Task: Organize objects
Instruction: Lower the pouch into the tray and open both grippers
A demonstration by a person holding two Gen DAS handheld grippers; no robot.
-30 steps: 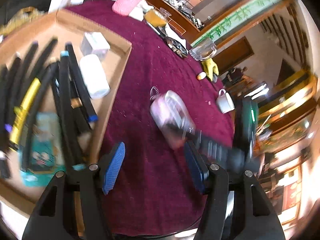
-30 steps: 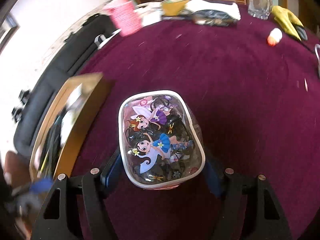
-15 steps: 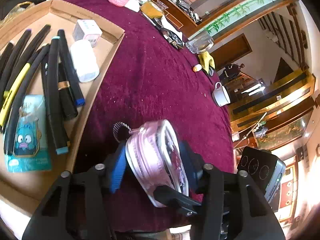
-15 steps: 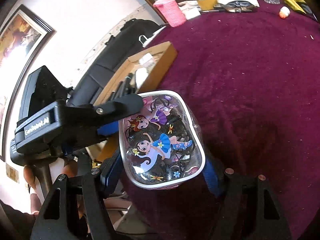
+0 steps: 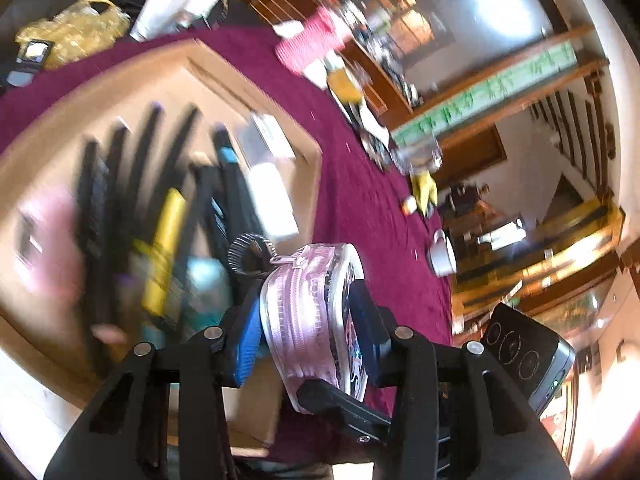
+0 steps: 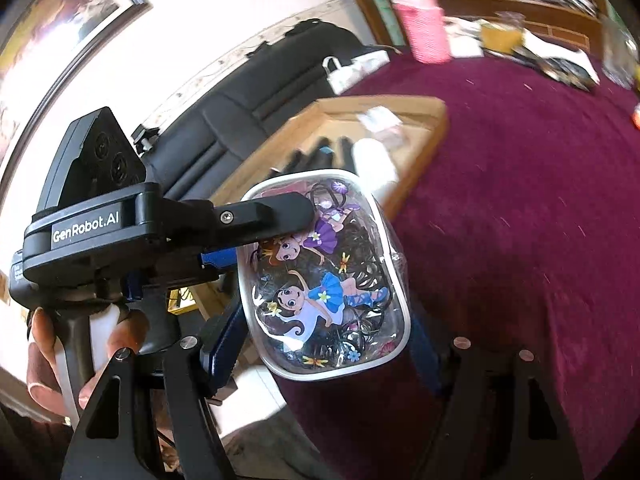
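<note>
A clear pouch with a pink zipper and cartoon fairies on its face is held in the air by both grippers. My left gripper is shut on its zipper edge, blue pads pressing both sides. My right gripper is shut on its lower end, and one of its fingers crosses under the pouch. The left gripper's body and a hand on its handle show at the left. The pouch hangs over the near edge of a cardboard box holding blurred dark pens.
The box lies on a purple tablecloth. A pink knitted cup, a yellow glove, a glass mug and a white cup stand farther off. A black chair sits behind the box.
The left gripper shut on the pouch that the right gripper held. Both have since carried it left, from over the cloth to over the box's edge.
</note>
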